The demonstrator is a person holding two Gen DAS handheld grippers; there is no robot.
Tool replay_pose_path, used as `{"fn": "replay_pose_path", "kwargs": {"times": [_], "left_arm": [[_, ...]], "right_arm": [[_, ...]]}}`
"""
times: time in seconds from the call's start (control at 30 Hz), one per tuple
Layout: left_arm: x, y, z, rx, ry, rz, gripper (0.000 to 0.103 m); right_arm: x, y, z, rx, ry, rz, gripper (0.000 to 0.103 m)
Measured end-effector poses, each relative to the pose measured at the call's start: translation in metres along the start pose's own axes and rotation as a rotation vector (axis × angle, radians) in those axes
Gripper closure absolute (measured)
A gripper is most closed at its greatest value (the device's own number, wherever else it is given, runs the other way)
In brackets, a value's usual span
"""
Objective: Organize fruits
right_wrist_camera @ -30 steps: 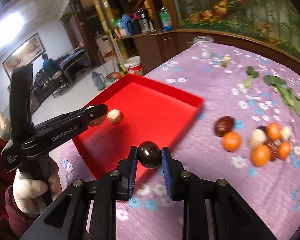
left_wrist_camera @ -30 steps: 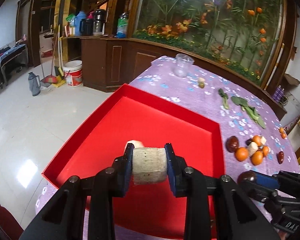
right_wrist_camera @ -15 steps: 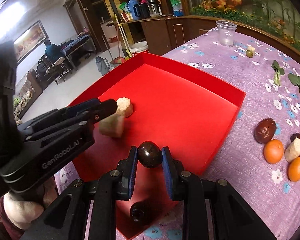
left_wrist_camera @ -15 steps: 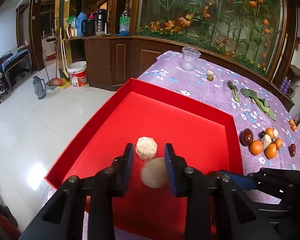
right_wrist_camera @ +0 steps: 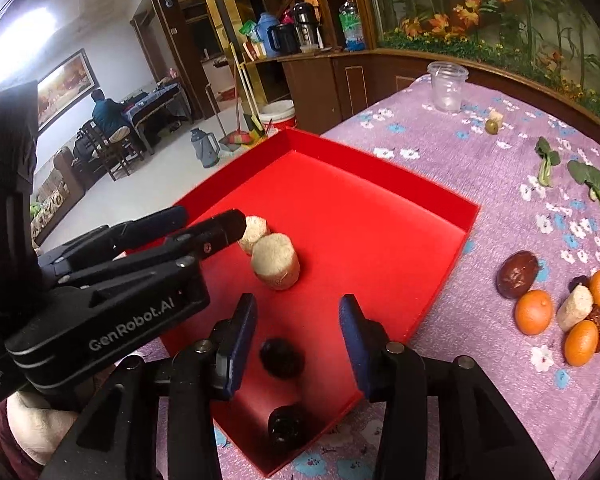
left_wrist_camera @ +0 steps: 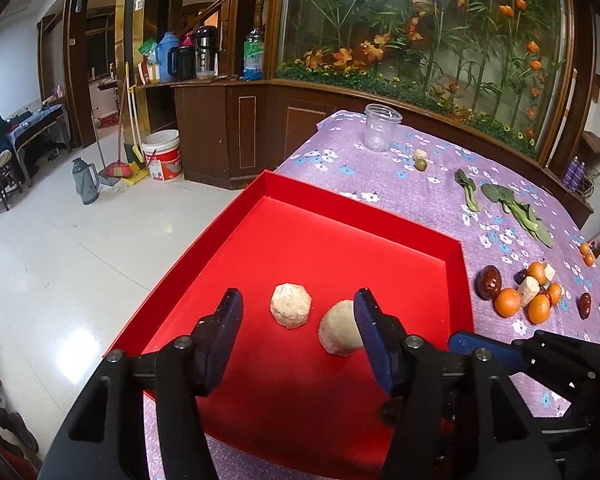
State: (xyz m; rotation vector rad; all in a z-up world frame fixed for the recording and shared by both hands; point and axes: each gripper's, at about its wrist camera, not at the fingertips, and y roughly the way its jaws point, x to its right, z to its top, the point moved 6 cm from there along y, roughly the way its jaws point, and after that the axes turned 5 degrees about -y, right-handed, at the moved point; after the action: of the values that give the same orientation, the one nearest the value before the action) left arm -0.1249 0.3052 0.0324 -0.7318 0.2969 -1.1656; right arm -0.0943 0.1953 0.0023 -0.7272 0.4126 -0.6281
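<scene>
A red tray (left_wrist_camera: 340, 248) lies at the near-left edge of the purple flowered cloth. My left gripper (left_wrist_camera: 298, 308) hovers over it with its jaws opening. Two beige cylinder pieces, one (left_wrist_camera: 290, 311) and the other (left_wrist_camera: 340, 334), rest on the tray floor below, free of the pads. My right gripper (right_wrist_camera: 297, 320) hangs over the tray's (right_wrist_camera: 360, 220) near corner, its jaws opening too. A dark round fruit (right_wrist_camera: 282, 358) lies loose beneath it, and a second dark fruit (right_wrist_camera: 288, 426) sits in the corner. A pile of oranges, dark fruits and beige pieces (right_wrist_camera: 572, 312) lies on the cloth to the right.
A clear plastic cup (left_wrist_camera: 381, 128), a small green fruit (left_wrist_camera: 421, 164) and green leaves (left_wrist_camera: 512, 208) lie at the far side of the table. The table ends just left of the tray, with tiled floor below. A gloved hand (right_wrist_camera: 32, 428) holds the left gripper.
The left gripper opened and its beige piece dropped onto the tray beside the other one. The right gripper moved over the tray and opened, and its dark fruit fell in.
</scene>
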Motion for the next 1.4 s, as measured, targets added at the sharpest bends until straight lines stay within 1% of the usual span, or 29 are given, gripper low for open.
{"fn": "replay_pose_path", "kwargs": {"times": [0.1,0.17,0.27,0.37,0.43,0.53,0.6,0.7,0.73,0.83,0.93,1.0,1.03,1.1,1.17,1.2,1.23,1.27,1.33,1.37,1.4], "left_arm": [[0.007,-0.008,0.001,0.015,0.017,-0.001,0.041],[0.014,-0.015,0.001,0.025,0.030,-0.001,0.041],[0.023,-0.027,0.000,0.041,0.047,-0.002,0.040],[0.033,-0.040,0.000,0.058,0.067,-0.004,0.036],[0.041,-0.049,0.000,0.071,0.081,-0.013,0.035],[0.053,-0.070,0.003,0.099,0.093,-0.052,0.035],[0.061,-0.091,0.008,0.127,0.098,-0.094,0.035],[0.074,-0.123,0.017,0.165,0.103,-0.160,0.032],[0.079,-0.138,0.020,0.181,0.107,-0.192,0.031],[0.093,-0.171,0.030,0.222,0.125,-0.265,0.030],[0.111,-0.205,0.046,0.260,0.145,-0.345,0.030],[0.119,-0.226,0.060,0.295,0.135,-0.394,0.030],[0.122,-0.237,0.068,0.309,0.122,-0.428,0.030],[0.130,-0.257,0.084,0.322,0.097,-0.507,0.030],[0.140,-0.275,0.100,0.333,0.091,-0.567,0.030],[0.144,-0.285,0.109,0.341,0.097,-0.586,0.030],[0.148,-0.294,0.117,0.351,0.109,-0.595,0.030],[0.153,-0.303,0.127,0.367,0.132,-0.591,0.030],[0.160,-0.315,0.144,0.395,0.172,-0.551,0.029],[0.163,-0.320,0.153,0.404,0.193,-0.524,0.024],[0.164,-0.323,0.161,0.414,0.204,-0.500,0.021]], "right_arm": [[0.002,-0.010,0.000,0.020,0.012,-0.002,0.056],[0.004,-0.017,-0.001,0.032,0.023,-0.006,0.055],[0.011,-0.030,-0.004,0.055,0.046,-0.013,0.051],[0.016,-0.045,-0.010,0.078,0.068,-0.021,0.050],[0.021,-0.057,-0.015,0.096,0.081,-0.034,0.050],[0.034,-0.082,-0.024,0.133,0.107,-0.070,0.050],[0.047,-0.103,-0.030,0.158,0.129,-0.105,0.050],[0.070,-0.145,-0.043,0.197,0.171,-0.181,0.051],[0.078,-0.159,-0.047,0.208,0.187,-0.206,0.051],[0.104,-0.216,-0.060,0.252,0.235,-0.289,0.051],[0.121,-0.272,-0.066,0.310,0.251,-0.388,0.051],[0.133,-0.313,-0.065,0.363,0.277,-0.431,0.051],[0.140,-0.340,-0.065,0.405,0.294,-0.453,0.051],[0.147,-0.377,-0.062,0.460,0.307,-0.491,0.051],[0.152,-0.421,-0.055,0.523,0.307,-0.548,0.051],[0.153,-0.442,-0.051,0.549,0.305,-0.576,0.051],[0.154,-0.467,-0.043,0.578,0.301,-0.604,0.051],[0.154,-0.482,-0.036,0.589,0.293,-0.624,0.051],[0.154,-0.513,-0.016,0.596,0.268,-0.679,0.050],[0.155,-0.532,-0.003,0.596,0.261,-0.714,0.048],[0.155,-0.541,0.004,0.595,0.259,-0.730,0.042]]}}
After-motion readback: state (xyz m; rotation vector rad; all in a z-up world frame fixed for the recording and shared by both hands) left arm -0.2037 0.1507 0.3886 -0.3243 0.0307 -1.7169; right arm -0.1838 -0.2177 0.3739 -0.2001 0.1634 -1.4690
